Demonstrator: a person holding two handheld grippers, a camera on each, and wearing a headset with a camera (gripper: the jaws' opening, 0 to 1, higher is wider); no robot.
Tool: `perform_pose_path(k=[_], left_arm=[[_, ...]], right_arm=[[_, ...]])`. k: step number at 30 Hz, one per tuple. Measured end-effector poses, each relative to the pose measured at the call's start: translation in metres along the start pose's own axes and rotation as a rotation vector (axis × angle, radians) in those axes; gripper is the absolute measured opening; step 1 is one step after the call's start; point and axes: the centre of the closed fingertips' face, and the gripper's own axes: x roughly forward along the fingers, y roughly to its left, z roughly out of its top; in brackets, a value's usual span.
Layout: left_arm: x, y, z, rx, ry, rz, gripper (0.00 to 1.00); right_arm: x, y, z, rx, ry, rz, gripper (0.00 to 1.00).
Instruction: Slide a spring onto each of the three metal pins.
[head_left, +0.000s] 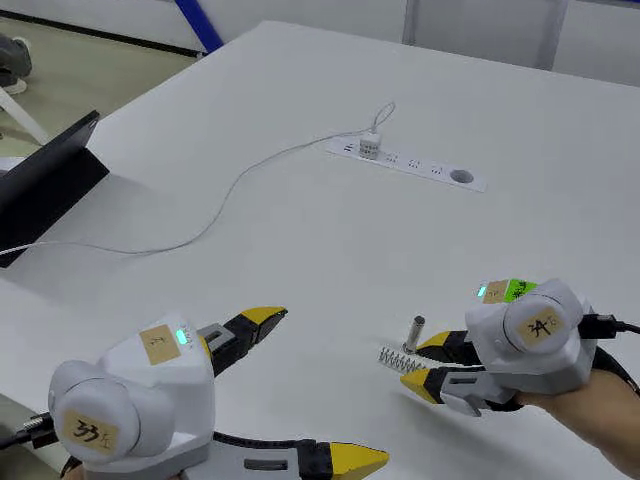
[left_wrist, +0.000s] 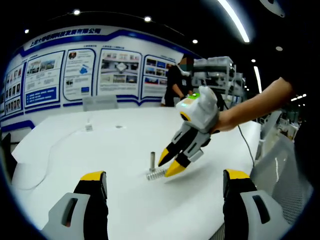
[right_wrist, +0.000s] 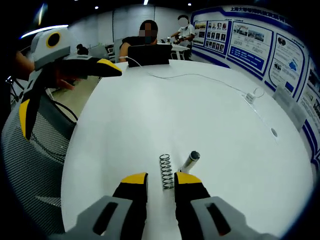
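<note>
One spring (right_wrist: 165, 171) lies beside one metal pin (right_wrist: 190, 161) on the worktop (head_left: 300, 230). Right gripper (right_wrist: 161, 176) slightly apart at the spring's end; left gripper (left_wrist: 164, 174) wide apart.

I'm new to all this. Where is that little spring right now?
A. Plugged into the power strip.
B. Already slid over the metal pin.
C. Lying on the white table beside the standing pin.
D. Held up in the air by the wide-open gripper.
C: the spring lies flat on the table next to the upright pin, just ahead of the right gripper.
</note>
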Motion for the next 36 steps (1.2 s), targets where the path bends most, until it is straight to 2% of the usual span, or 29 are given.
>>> perform_pose_path(k=[5, 14, 15, 21, 23, 26, 29, 31, 33, 36], left_arm=[[0.0, 0.001, 0.0, -0.008, -0.002, 0.004, 0.98], [0.0, -0.003, -0.003, -0.006, 0.015, -0.013, 0.98], [0.0, -0.003, -0.003, -0.006, 0.016, -0.013, 0.97], [0.001, -0.004, -0.004, -0.01, 0.021, -0.017, 0.97], [0.001, -0.004, -0.004, -0.011, 0.021, -0.02, 0.96], [0.001, -0.005, -0.005, -0.008, 0.026, -0.021, 0.95], [0.001, -0.005, -0.005, 0.004, 0.034, -0.02, 0.93], [0.002, -0.006, -0.009, 0.063, 0.066, -0.019, 0.94], [0.003, -0.009, -0.01, 0.079, 0.071, -0.027, 0.94], [0.003, -0.009, -0.01, 0.091, 0.076, -0.029, 0.94]], right_arm=[[0.007, -0.009, -0.005, 0.041, 0.016, -0.03, 0.21], [0.012, -0.003, -0.018, 0.051, 0.063, 0.004, 0.15], [0.013, -0.003, -0.014, 0.071, 0.037, 0.012, 0.14], [0.013, 0.0, -0.014, 0.077, 0.042, 0.025, 0.11], [0.013, 0.006, -0.014, 0.11, 0.039, 0.058, 0.11], [0.011, 0.007, -0.014, 0.07, 0.05, 0.049, 0.11], [0.009, 0.009, -0.013, 0.064, 0.047, 0.052, 0.1], [0.004, 0.012, -0.01, 0.055, 0.038, 0.055, 0.1], [-0.003, 0.014, -0.005, 0.035, 0.025, 0.055, 0.1], [-0.013, 0.015, -0.002, 0.009, 0.011, 0.055, 0.1]])
